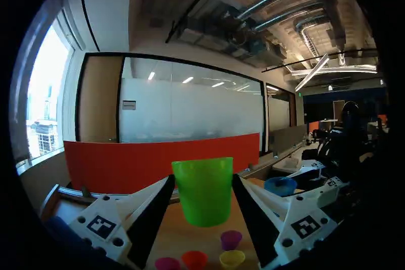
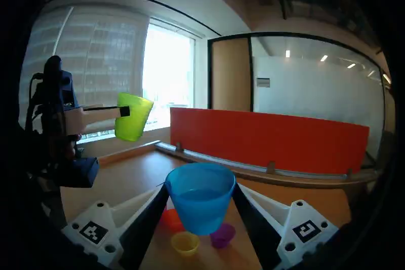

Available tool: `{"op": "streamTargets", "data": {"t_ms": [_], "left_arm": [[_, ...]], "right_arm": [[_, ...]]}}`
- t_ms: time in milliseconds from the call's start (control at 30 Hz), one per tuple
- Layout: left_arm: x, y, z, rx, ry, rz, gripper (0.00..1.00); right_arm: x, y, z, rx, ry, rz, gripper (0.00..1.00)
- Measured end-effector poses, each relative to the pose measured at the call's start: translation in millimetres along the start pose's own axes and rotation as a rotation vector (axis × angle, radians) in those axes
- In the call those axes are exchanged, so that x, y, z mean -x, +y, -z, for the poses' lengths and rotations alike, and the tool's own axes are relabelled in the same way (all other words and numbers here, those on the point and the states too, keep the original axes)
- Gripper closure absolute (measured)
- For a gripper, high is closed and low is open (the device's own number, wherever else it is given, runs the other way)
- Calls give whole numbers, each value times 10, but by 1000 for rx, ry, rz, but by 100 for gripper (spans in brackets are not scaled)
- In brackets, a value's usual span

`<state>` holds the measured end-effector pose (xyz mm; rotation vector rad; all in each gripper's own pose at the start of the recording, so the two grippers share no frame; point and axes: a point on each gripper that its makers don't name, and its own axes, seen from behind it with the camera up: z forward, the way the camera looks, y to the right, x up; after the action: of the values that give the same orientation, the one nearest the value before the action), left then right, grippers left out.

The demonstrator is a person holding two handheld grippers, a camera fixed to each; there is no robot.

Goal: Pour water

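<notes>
1. Left gripper view first: the left gripper is seen closed on the green cup, both fingers pressed against its sides. The cup is held well up off the table. Whether anything is in it can't be told.
2. Over in the right gripper view, the right gripper is clamped on the blue cup the same way, and water can be made out inside. That cup is carried low over the table.
3. Biggest risk, probably: the two cups are well apart, and the green one is held high and a bit tilted. If the blue cup gets tipped before the rims are lined up, water will likely be dumped on the wood.
4. Both cups look like smooth tapered plastic and are gripped by the sides only, so a slip or twist could be expected once one is tilted.
5. Small cups are parked just below: orange, yellow, purple, plus a pink one. They could easily be splashed or knocked.
6. Surface and room: a wooden table backed by an orange partition, in an office with a frosted glass wall, a bright window and exposed ceiling ducts.
</notes>
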<state>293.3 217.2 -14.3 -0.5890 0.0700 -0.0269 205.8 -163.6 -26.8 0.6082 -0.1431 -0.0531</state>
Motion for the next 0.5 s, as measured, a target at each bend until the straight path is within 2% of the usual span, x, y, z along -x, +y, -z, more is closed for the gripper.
{"op": "streamTargets", "data": {"t_ms": [167,500], "left_arm": [[65,70,-4,33,-16,25,18],[108,181,-3,75,-32,12,19]], "right_arm": [[18,0,1,-1,3,-4,9],[14,-20,-16,-5,9,-12,9]]}}
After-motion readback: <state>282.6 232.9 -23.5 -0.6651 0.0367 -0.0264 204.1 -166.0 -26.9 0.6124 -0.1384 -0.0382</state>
